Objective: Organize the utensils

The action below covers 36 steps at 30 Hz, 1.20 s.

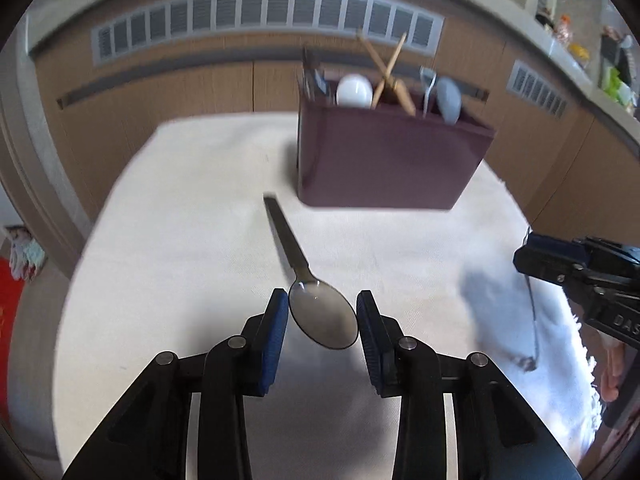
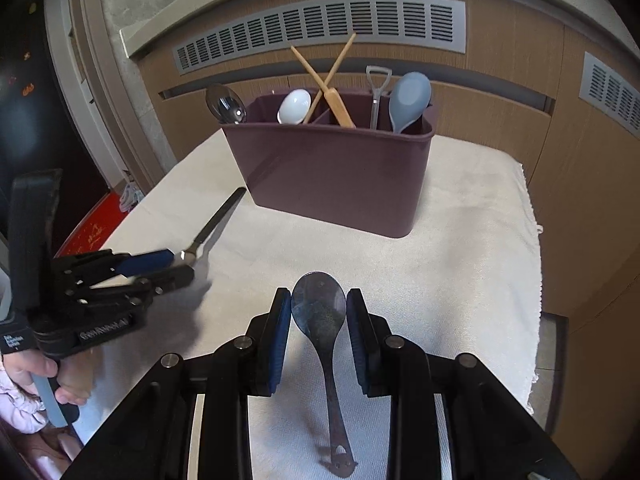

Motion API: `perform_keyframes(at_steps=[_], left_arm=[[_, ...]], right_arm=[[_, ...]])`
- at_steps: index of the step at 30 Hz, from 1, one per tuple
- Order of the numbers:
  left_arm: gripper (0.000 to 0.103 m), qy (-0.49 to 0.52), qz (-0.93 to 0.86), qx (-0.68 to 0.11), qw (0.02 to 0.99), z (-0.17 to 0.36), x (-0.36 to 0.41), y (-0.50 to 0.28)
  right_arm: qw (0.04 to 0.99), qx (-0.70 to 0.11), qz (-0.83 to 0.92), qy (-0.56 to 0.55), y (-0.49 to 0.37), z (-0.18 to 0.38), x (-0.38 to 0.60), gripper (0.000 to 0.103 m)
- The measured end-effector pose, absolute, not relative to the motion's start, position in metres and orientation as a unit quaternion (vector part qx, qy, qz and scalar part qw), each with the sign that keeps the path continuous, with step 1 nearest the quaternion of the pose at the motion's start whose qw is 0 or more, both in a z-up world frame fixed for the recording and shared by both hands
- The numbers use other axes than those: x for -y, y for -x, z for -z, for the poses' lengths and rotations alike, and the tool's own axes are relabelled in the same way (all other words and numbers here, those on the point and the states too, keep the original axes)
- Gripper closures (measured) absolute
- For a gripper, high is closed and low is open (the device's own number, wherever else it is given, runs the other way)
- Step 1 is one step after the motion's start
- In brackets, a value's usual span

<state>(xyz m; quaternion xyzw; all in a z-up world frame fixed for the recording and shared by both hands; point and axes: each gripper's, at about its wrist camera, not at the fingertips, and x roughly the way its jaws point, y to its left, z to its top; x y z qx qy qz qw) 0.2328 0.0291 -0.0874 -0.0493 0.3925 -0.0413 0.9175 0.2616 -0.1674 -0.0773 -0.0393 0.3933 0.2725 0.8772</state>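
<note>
A dark purple utensil caddy [image 1: 384, 160] [image 2: 340, 176] stands on the white cloth and holds spoons, wooden chopsticks and a blue-grey ladle. My left gripper [image 1: 322, 320] [image 2: 182, 262] has its blue pads around the bowl of a steel spoon [image 1: 320, 316] whose dark handle [image 2: 218, 216] points toward the caddy and seems lifted off the cloth. My right gripper [image 2: 318, 308] [image 1: 528, 254] is around the bowl of a dark metal spoon [image 2: 320, 316] whose handle runs back between the fingers. Its thin handle shows in the left view [image 1: 534, 312].
The white cloth [image 2: 460, 232] covers the table, with its edges at right and left. Wooden cabinets with grey vents [image 2: 320, 28] stand behind. A red object [image 2: 94, 232] lies low at the left. A hand [image 2: 36, 372] holds the left gripper.
</note>
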Motion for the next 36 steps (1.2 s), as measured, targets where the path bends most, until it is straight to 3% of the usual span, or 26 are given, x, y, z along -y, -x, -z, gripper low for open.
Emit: perform_keyframes(at_steps=[5,11,20,24,31,36], left_arm=[[0.071,0.033,0.053,-0.330,0.942,0.045,-0.036,-0.206],[0.084,0.020,0.073,-0.295,0.952,0.014,-0.036,-0.195],[0.086,0.022,0.080,-0.300,0.950,0.009,-0.031,-0.202],[0.097,0.036,0.093,-0.291,0.952,-0.008,-0.038,-0.198],[0.100,0.024,0.094,-0.255,0.962,-0.037,-0.039,-0.188],[0.099,0.040,0.107,-0.309,0.944,-0.019,-0.043,-0.200]], right_arm=[[0.887,-0.370,-0.272,0.036,-0.249,0.058,0.172,0.077],[0.897,-0.344,-0.274,0.037,-0.239,0.034,0.172,0.077],[0.902,-0.333,-0.273,0.047,-0.233,0.021,0.168,0.078],[0.906,-0.322,-0.273,0.045,-0.230,0.010,0.169,0.078],[0.916,-0.291,-0.271,0.057,-0.217,-0.016,0.167,0.078],[0.912,-0.302,-0.269,0.064,-0.218,-0.014,0.167,0.078]])
